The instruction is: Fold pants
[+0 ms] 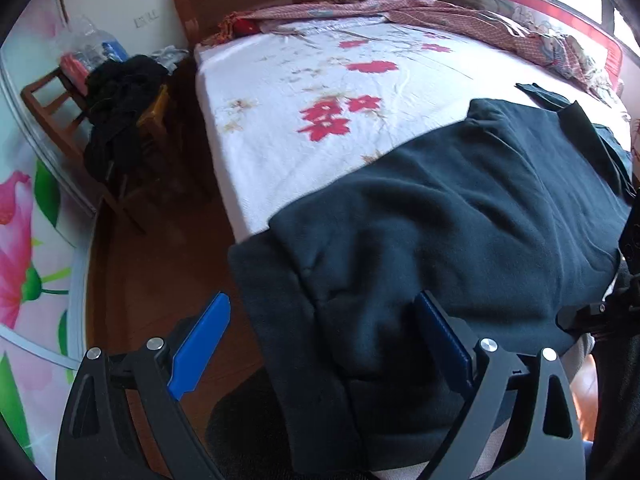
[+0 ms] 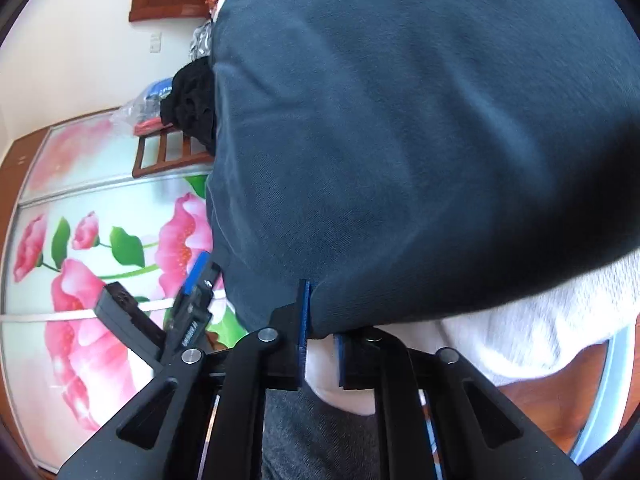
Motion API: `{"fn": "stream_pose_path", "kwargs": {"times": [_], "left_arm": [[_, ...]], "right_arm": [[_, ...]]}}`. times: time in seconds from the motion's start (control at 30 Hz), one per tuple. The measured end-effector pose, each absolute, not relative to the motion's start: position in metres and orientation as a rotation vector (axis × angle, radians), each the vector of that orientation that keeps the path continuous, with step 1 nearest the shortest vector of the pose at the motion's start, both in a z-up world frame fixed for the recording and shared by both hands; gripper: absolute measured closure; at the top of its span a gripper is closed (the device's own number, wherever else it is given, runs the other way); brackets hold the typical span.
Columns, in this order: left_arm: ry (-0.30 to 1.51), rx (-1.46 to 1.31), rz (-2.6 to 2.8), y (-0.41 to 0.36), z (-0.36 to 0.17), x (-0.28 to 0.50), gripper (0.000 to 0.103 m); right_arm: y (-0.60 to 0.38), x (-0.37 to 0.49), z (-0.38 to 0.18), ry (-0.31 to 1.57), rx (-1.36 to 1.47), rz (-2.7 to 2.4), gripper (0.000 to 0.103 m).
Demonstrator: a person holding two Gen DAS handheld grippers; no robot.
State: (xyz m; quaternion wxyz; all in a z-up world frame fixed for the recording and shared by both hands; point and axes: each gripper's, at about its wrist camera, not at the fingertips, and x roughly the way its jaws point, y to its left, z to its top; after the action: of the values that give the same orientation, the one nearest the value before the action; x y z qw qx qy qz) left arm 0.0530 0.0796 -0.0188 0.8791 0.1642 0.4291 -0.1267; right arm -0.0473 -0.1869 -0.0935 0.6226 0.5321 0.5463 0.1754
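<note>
Dark teal-black pants [image 1: 460, 216] lie on the bed's near end, with one edge hanging over the mattress side. My left gripper [image 1: 324, 344] is open, its blue pads spread wide; the right pad rests against the hanging cloth, the left pad is over the floor. In the right wrist view the pants [image 2: 400, 120] fill most of the frame. My right gripper [image 2: 320, 332] is shut on the pants' lower edge, close to the mattress edge. The left gripper also shows in the right wrist view [image 2: 192, 296], to the left.
The bed [image 1: 304, 80] has a white sheet with red flowers, a wooden headboard and a crumpled pink quilt [image 1: 460, 16] at the far side. A wooden chair piled with black clothes [image 1: 116, 120] stands left. A flowered wardrobe door [image 2: 100, 260] is close by.
</note>
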Motion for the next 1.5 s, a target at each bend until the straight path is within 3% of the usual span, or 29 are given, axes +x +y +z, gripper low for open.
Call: {"fn": "stream_pose_path", "kwargs": {"times": [0.07, 0.17, 0.27, 0.3, 0.33, 0.53, 0.67, 0.8, 0.97, 1.13, 1.3, 1.43, 1.5], "left_arm": [[0.813, 0.365, -0.24, 0.068, 0.002, 0.049, 0.01], [0.732, 0.347, -0.318, 0.041, 0.026, 0.052, 0.009], [0.711, 0.358, -0.343, 0.016, 0.023, 0.068, 0.009], [0.731, 0.347, -0.338, 0.01, 0.015, 0.077, 0.009], [0.763, 0.333, -0.33, 0.007, 0.008, 0.084, 0.009], [0.898, 0.291, -0.208, 0.024, -0.037, 0.098, 0.009], [0.868, 0.324, -0.18, 0.024, -0.044, 0.092, 0.008], [0.836, 0.325, -0.171, 0.027, -0.052, 0.086, 0.008], [0.834, 0.311, -0.186, 0.03, -0.05, 0.087, 0.008], [0.82, 0.312, -0.188, 0.029, -0.051, 0.085, 0.008], [0.817, 0.321, -0.182, 0.028, -0.052, 0.085, 0.008], [0.815, 0.32, -0.181, 0.027, -0.052, 0.085, 0.008], [0.815, 0.321, -0.181, 0.027, -0.052, 0.085, 0.007]], "right_arm": [[-0.186, -0.05, -0.081, 1.324, 1.209, 0.448, 0.073], [-0.199, -0.05, -0.047, 1.313, 1.166, 0.558, 0.072], [-0.237, -0.018, -0.005, 1.15, 1.057, 0.477, 0.068], [-0.251, 0.0, 0.008, 1.089, 0.965, 0.406, 0.049], [-0.261, 0.02, 0.019, 1.033, 0.852, 0.316, 0.042], [-0.242, 0.132, 0.02, 1.02, 0.439, 0.204, 0.04], [-0.2, 0.149, -0.022, 1.131, 0.125, 0.129, 0.04], [-0.219, 0.147, -0.045, 1.084, 0.228, 0.056, 0.037], [-0.223, 0.134, -0.011, 1.026, 0.316, 0.054, 0.037], [-0.288, 0.14, 0.031, 0.918, 0.004, -0.27, 0.029], [-0.342, 0.189, -0.015, 1.118, -0.364, -0.471, 0.029], [-0.381, 0.189, -0.036, 1.192, -0.328, -0.527, 0.031], [-0.396, 0.186, -0.044, 1.215, -0.262, -0.494, 0.075]]}}
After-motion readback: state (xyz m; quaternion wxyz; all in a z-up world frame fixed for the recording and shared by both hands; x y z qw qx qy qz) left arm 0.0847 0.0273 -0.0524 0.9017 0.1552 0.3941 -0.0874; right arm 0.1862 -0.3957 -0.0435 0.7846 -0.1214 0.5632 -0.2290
